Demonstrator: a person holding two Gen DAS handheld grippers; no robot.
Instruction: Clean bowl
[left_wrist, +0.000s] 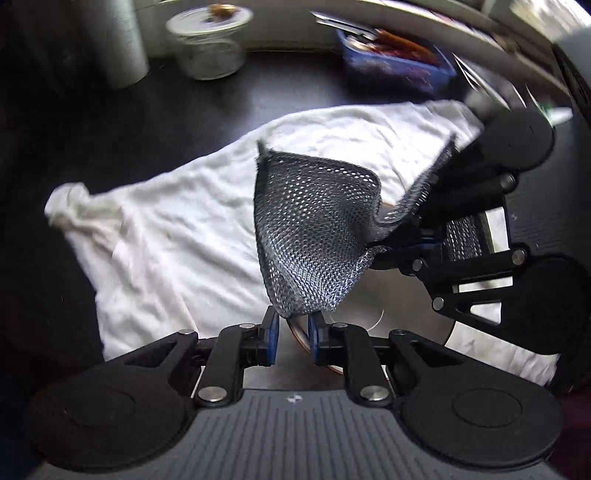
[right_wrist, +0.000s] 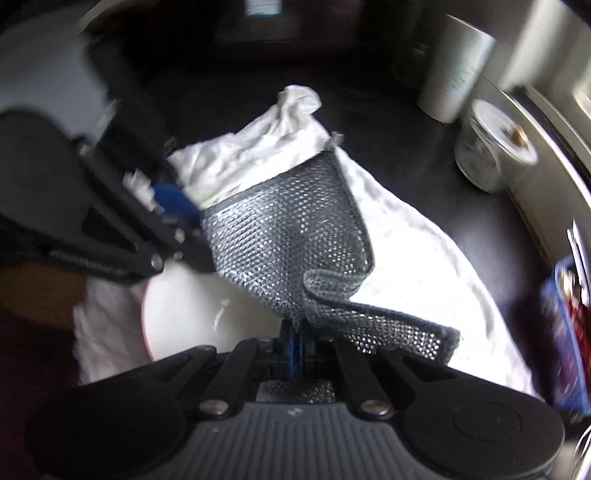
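A grey mesh scrubbing cloth (left_wrist: 317, 221) (right_wrist: 284, 236) hangs in the air over a white towel (left_wrist: 177, 229) (right_wrist: 406, 266). My right gripper (right_wrist: 297, 332) is shut on the cloth's lower edge, and in the left wrist view it (left_wrist: 391, 243) comes in from the right. A white bowl (left_wrist: 388, 325) (right_wrist: 192, 314) with a reddish rim sits on the towel below the cloth. My left gripper (left_wrist: 293, 330) (right_wrist: 184, 218) stands open, blue pads apart. The bowl's rim runs under the gap and the cloth's lowest tip hangs just above it.
A dark counter holds a lidded glass jar (left_wrist: 208, 48) (right_wrist: 491, 155), a white paper roll (left_wrist: 125, 44) (right_wrist: 454, 66) and a blue box of utensils (left_wrist: 395, 59) (right_wrist: 565, 332) along the back edge. Both views are motion-blurred.
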